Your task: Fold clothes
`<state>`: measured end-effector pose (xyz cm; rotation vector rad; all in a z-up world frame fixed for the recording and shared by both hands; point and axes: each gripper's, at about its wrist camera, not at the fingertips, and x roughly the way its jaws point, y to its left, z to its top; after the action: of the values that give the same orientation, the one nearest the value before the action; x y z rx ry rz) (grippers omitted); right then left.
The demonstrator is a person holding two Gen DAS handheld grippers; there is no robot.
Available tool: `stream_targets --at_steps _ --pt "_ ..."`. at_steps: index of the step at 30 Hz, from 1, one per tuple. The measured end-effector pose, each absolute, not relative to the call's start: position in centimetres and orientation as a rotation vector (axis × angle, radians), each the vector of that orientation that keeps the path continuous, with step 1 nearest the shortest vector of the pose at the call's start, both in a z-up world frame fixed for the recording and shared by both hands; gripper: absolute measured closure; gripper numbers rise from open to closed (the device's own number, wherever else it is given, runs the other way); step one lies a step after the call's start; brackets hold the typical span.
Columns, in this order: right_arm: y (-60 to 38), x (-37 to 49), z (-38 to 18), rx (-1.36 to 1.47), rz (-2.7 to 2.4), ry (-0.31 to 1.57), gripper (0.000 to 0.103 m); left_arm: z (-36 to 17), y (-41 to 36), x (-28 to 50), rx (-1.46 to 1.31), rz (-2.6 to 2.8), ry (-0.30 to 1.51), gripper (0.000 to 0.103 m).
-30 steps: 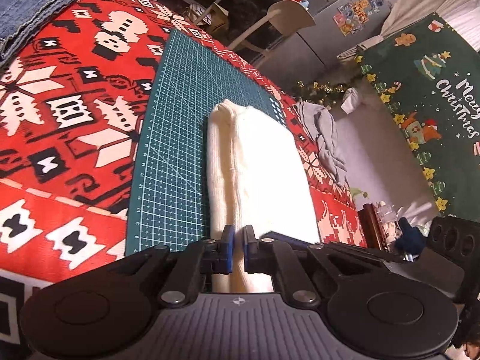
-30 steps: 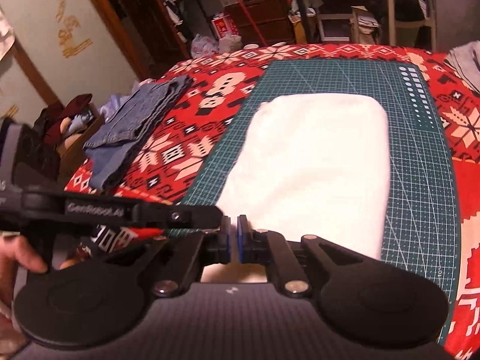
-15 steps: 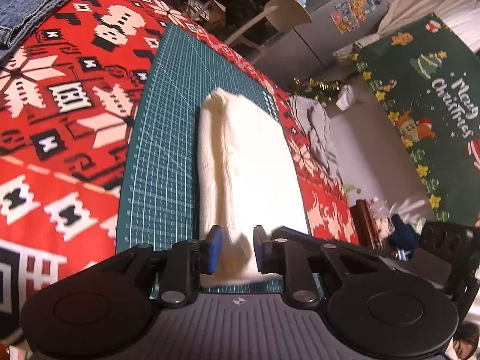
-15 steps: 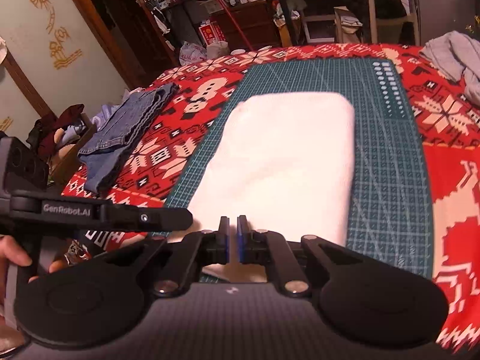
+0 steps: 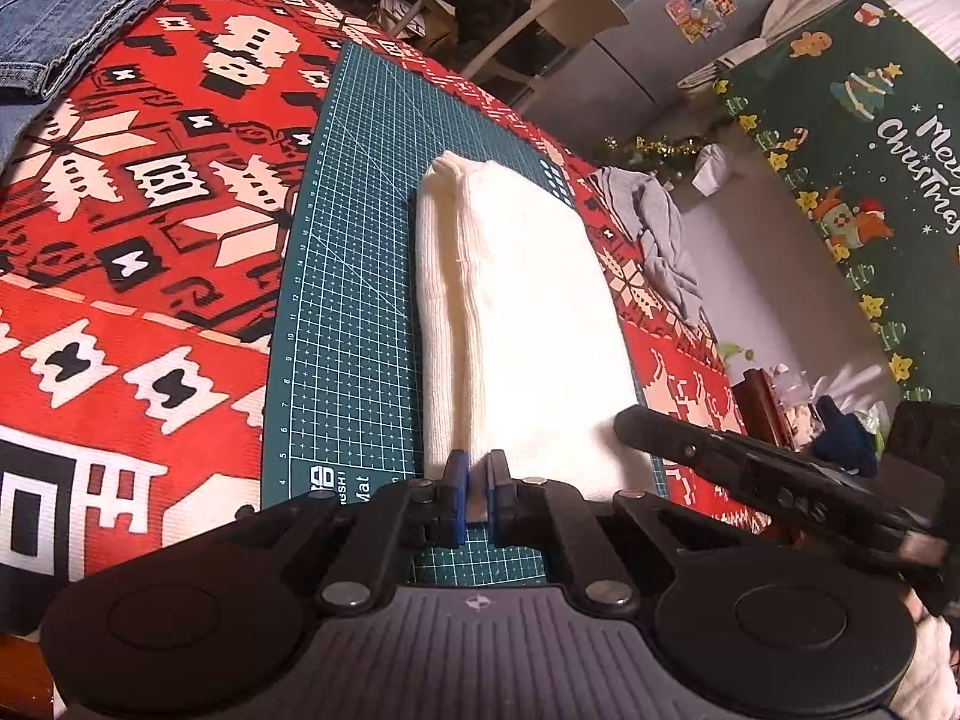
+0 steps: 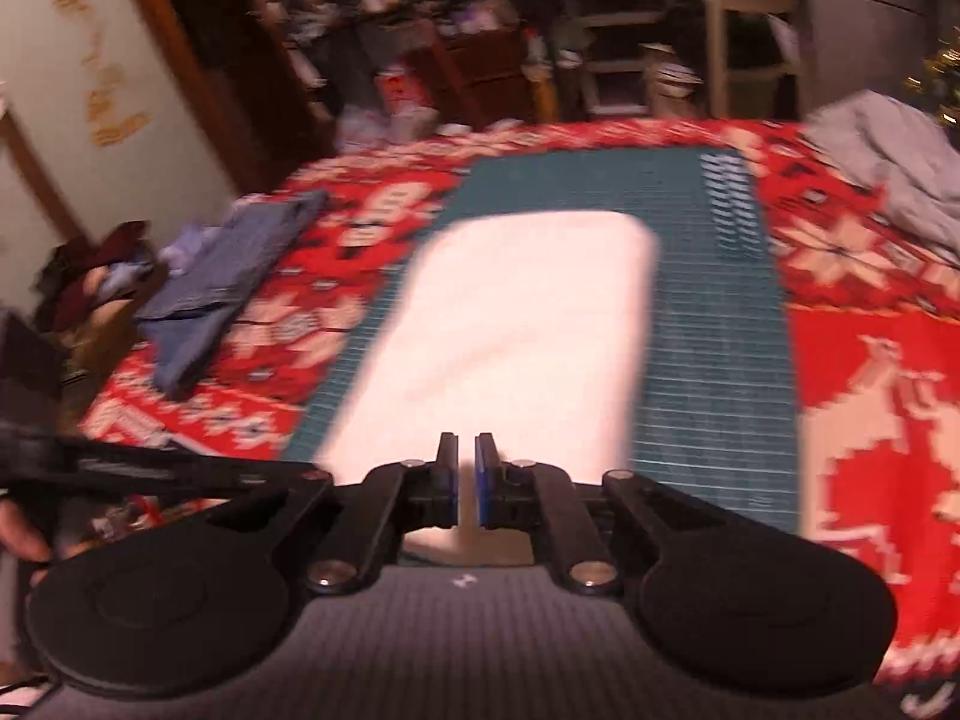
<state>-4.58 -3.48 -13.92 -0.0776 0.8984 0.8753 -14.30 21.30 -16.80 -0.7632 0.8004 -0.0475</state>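
A white folded garment [image 5: 516,312] lies lengthwise on the green cutting mat [image 5: 348,300]. My left gripper [image 5: 475,462] hovers over its near edge. Its jaws are closing and stand almost together; white cloth shows through the slit, and I see nothing pinched. The right wrist view is blurred by motion. There the same white garment [image 6: 510,330] lies ahead of my right gripper [image 6: 467,450], which is shut and holds nothing, over the garment's near end. The right gripper's body [image 5: 750,468] reaches in from the right in the left wrist view.
A red patterned cloth [image 5: 120,210] covers the table. Folded blue jeans [image 5: 54,18] lie at its far left, also seen as jeans [image 6: 222,282]. A crumpled grey garment [image 6: 888,168] lies at the right edge. Chairs and clutter stand beyond the table.
The left jaws opened over the garment's near edge, then came together again. The right gripper shifted sideways, and the grey garment came into its view.
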Motion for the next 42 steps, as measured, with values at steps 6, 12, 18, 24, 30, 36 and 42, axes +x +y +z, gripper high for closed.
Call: stream_targets --at_steps 6,12,18,24,30,36,42 --pt "-5.5 -5.0 -15.1 -0.090 0.858 0.939 0.102 -16.8 21.1 -14.4 -0.750 -0.045 0.801 0.097" --pt "-4.9 -6.0 -13.6 -0.085 0.890 0.889 0.098 -16.7 20.8 -14.3 -0.723 -0.038 0.804 0.096" --pt "-1.7 -7.2 -14.5 -0.231 0.901 0.840 0.098 -16.6 20.9 -14.3 -0.724 -0.013 0.814 0.090" --pt "-3.3 -7.7 -14.3 -0.203 0.900 0.845 0.098 -14.9 20.5 -14.8 -0.644 0.018 0.787 0.087" --pt "-5.3 -6.2 -12.0 -0.084 0.873 0.808 0.096 -11.8 18.8 -13.6 -0.483 -0.013 0.739 0.076" --pt "-3.2 -4.1 -12.9 -0.137 0.827 0.802 0.094 -12.9 15.7 -8.5 -0.405 -0.110 0.730 0.080" --pt "-3.4 -5.3 -15.0 -0.194 0.807 0.823 0.095 -15.3 14.5 -8.9 -0.335 -0.070 0.770 0.097"
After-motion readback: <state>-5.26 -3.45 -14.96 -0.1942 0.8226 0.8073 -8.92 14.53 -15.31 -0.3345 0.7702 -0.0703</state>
